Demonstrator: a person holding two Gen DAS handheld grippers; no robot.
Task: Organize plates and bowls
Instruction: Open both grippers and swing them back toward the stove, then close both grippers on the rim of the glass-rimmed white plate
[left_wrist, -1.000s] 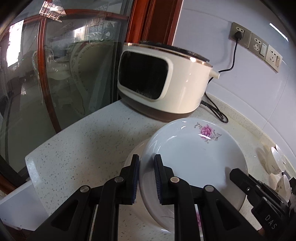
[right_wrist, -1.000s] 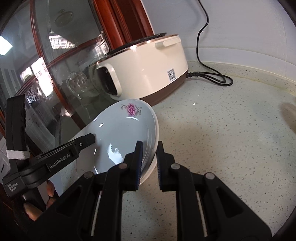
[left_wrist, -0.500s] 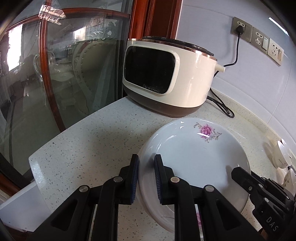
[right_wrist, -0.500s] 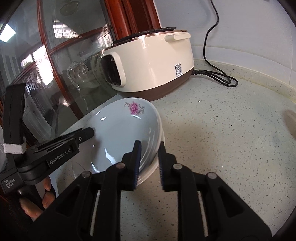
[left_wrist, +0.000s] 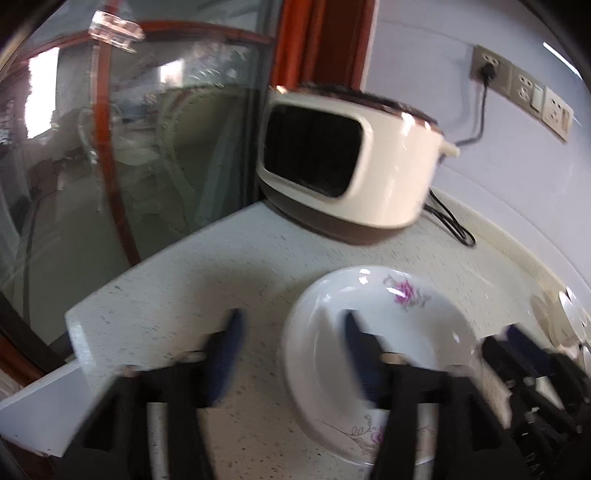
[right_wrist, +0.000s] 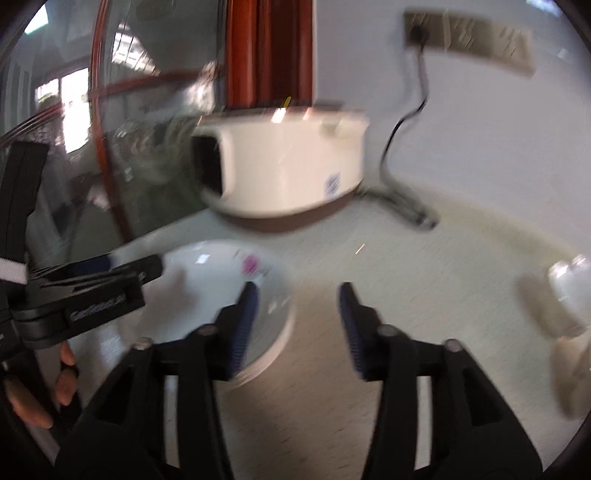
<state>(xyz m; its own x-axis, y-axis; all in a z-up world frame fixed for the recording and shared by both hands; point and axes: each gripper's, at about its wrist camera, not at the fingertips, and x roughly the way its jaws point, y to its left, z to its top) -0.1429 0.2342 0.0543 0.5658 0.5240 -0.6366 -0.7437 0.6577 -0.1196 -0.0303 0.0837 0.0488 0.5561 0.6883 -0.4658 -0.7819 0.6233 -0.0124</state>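
A white shallow porcelain plate with a pink flower print (left_wrist: 373, 332) lies flat on the pale speckled stone counter (left_wrist: 221, 273), in front of the cream and brown electric cooker (left_wrist: 351, 170) with its dark window. A second white rim shows just under the plate. The left tongs (left_wrist: 291, 343) have just been opening and now stand spread, with the near rim of the plate between the blue pads (left_wrist: 229, 343) but not touched by them. The right tongs (right_wrist: 295, 314) have also just been opening; they stand spread at the plate's right edge, their left pad over the rim, pinching nothing. Both views are blurred.
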